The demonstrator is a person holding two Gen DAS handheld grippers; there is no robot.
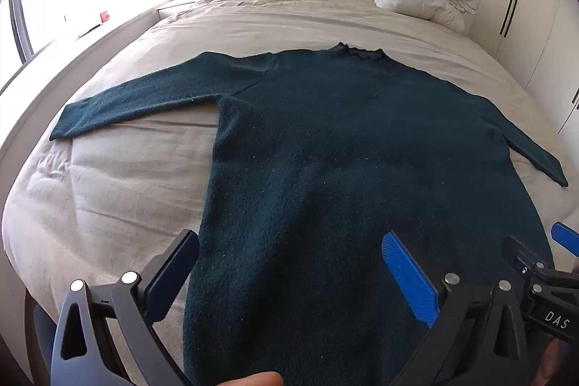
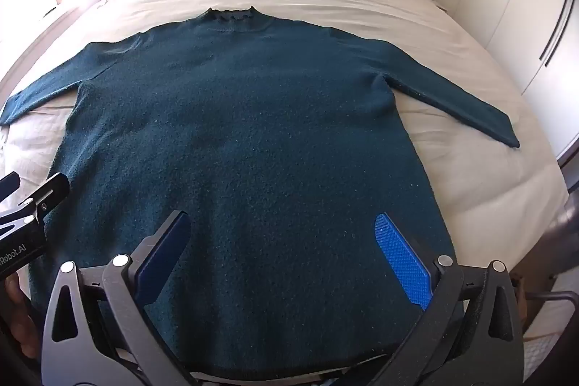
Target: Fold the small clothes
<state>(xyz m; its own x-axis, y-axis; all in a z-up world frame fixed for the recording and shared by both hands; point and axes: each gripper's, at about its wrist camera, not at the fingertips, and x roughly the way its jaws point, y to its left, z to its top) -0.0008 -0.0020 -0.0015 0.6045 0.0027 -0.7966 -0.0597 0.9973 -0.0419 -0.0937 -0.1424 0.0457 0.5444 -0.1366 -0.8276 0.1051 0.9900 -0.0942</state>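
On the bed [image 2: 470, 35], the dark teal sweater [image 2: 253, 132] lies flat, sleeves spread, no fold made. Your left tongs [image 1: 289, 272] and right tongs [image 2: 286, 252] hover spread and empty over its near hem.

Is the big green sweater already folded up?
No, the sweater lies flat on the bed with both sleeves stretched out to the sides.

A dark teal sweater [image 2: 249, 132] lies flat on a beige bed [image 2: 470, 176], sleeves spread, collar far. The right gripper [image 2: 286, 241] hangs over its hem, jaws wide. The left gripper [image 2: 32, 201] shows at left.
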